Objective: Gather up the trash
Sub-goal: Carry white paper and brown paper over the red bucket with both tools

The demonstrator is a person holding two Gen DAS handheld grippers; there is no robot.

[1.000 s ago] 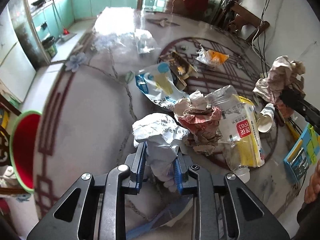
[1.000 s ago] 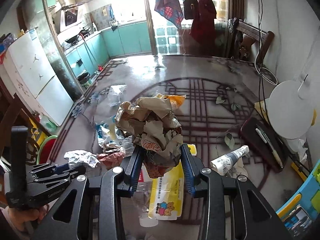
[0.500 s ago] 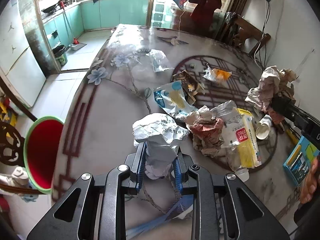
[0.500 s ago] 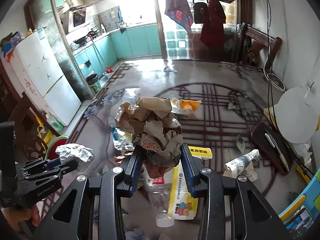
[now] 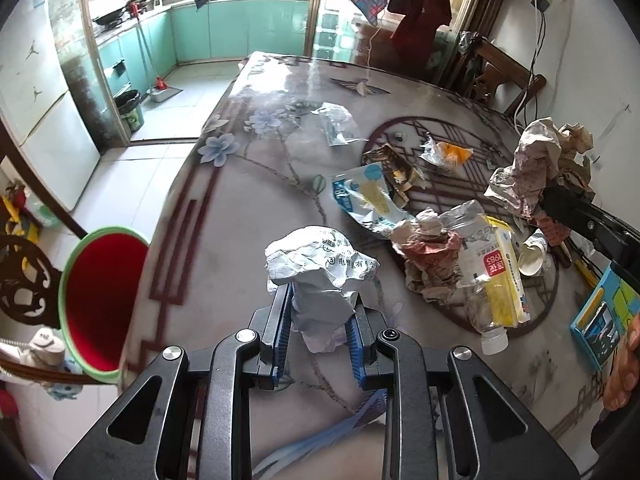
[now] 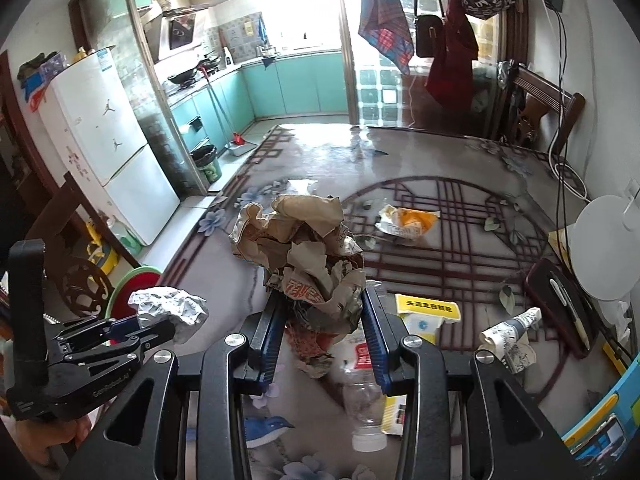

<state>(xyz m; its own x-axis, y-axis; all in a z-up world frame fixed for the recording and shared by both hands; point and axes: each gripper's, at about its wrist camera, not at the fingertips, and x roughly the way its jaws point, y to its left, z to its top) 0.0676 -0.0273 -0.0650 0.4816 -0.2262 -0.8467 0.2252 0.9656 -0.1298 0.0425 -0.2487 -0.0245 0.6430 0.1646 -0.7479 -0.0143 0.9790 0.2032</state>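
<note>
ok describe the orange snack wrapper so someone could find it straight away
On the patterned table, look inside the big dark red lattice circle. The orange snack wrapper lies alone near its far side, torn open, the only orange and white piece, apart from the heap of litter nearer the camera.

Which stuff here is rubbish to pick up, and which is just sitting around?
Rubbish:
- white paper wad
- brown paper wad
- squashed bottle
- orange wrapper
- red bin

Just lying about:
- pen
- fridge
- hanging bag
</note>
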